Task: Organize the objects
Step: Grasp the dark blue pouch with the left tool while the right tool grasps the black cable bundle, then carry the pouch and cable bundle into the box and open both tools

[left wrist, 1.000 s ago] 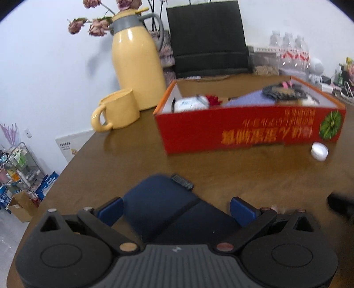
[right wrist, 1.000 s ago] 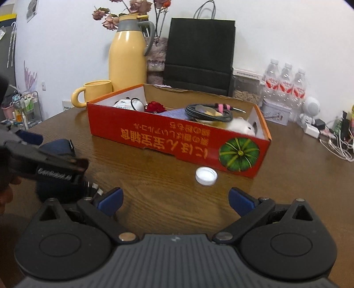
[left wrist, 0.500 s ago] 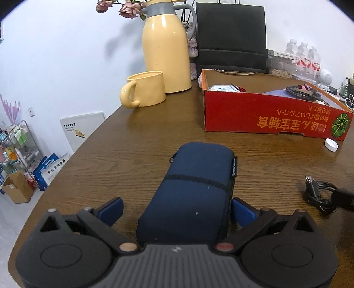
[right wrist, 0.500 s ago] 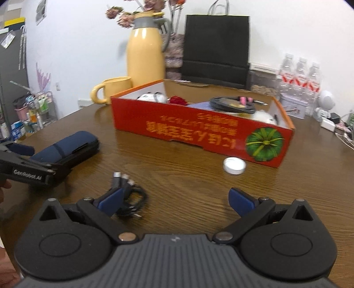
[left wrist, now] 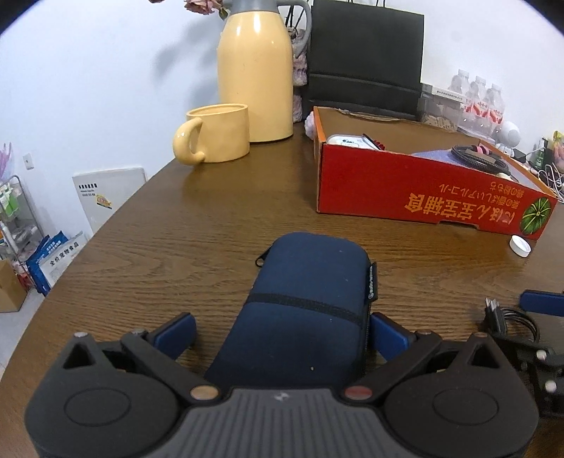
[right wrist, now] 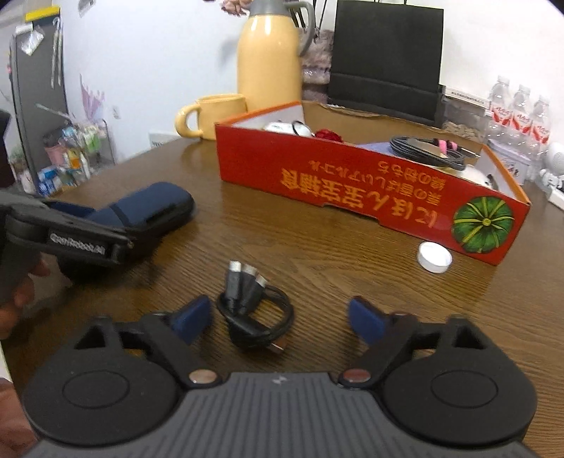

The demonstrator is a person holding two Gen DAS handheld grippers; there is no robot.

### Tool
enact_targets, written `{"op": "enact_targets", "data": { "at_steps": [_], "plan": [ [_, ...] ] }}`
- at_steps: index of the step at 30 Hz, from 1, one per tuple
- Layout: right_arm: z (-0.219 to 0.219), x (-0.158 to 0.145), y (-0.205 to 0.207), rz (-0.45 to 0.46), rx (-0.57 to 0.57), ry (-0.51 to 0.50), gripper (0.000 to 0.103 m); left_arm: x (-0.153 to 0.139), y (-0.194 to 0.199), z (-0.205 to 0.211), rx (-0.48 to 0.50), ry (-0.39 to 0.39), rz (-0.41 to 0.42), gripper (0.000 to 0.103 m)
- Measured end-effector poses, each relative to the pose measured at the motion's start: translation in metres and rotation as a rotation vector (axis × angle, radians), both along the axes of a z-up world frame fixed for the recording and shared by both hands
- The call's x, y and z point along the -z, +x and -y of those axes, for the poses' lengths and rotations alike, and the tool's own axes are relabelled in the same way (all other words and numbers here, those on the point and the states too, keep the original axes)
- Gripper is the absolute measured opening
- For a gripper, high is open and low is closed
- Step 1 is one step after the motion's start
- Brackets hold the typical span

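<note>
left gripper: jaws spread wide, angled down at the table; right pad just beside the navy pouch lying between them, left pad clear of it
right gripper: jaws have just been closing, pads either side of the coiled black cable, not touching
left hand: wrapped round its gripper's handle

the navy pouch has its near end hidden behind the gripper body — flowers cut off above.
</note>
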State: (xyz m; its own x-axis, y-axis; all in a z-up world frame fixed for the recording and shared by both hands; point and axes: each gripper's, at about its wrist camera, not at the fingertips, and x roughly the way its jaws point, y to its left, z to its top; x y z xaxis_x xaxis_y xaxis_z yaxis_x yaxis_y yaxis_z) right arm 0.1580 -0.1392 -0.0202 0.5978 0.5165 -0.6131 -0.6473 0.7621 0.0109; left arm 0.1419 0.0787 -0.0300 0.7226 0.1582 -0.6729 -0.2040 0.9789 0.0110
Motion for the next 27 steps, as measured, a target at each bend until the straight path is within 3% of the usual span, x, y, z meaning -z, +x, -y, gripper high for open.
{"op": "enact_targets", "data": {
  "at_steps": [1, 2, 4, 5, 17, 27],
  "plan": [
    [0.0, -0.001, -0.001, 0.003, -0.003, 0.003, 0.055, 0.0, 0.0, 0.001, 0.002, 0.003, -0.001, 0.101],
    [0.0, -0.001, -0.002, 0.005, -0.008, 0.01, 0.047, -0.001, -0.002, 0.002, 0.007, 0.005, 0.009, 0.089],
    [0.0, -0.002, -0.002, 0.007, -0.007, 0.013, 0.044, -0.004, -0.006, 0.007, 0.028, 0.008, 0.035, 0.073],
    [0.0, -0.002, -0.002, 0.007, -0.007, 0.014, 0.044, -0.005, -0.007, 0.008, 0.025, 0.005, 0.036, 0.07],
    [0.011, -0.016, 0.004, 0.045, 0.022, 0.072, 0.042, -0.019, -0.005, 0.017, 0.018, -0.031, 0.096, 0.064],
    [0.019, -0.042, 0.028, 0.111, 0.056, 0.138, 0.042, -0.061, 0.017, 0.039, 0.072, -0.037, 0.204, 0.063]
  ]
}}
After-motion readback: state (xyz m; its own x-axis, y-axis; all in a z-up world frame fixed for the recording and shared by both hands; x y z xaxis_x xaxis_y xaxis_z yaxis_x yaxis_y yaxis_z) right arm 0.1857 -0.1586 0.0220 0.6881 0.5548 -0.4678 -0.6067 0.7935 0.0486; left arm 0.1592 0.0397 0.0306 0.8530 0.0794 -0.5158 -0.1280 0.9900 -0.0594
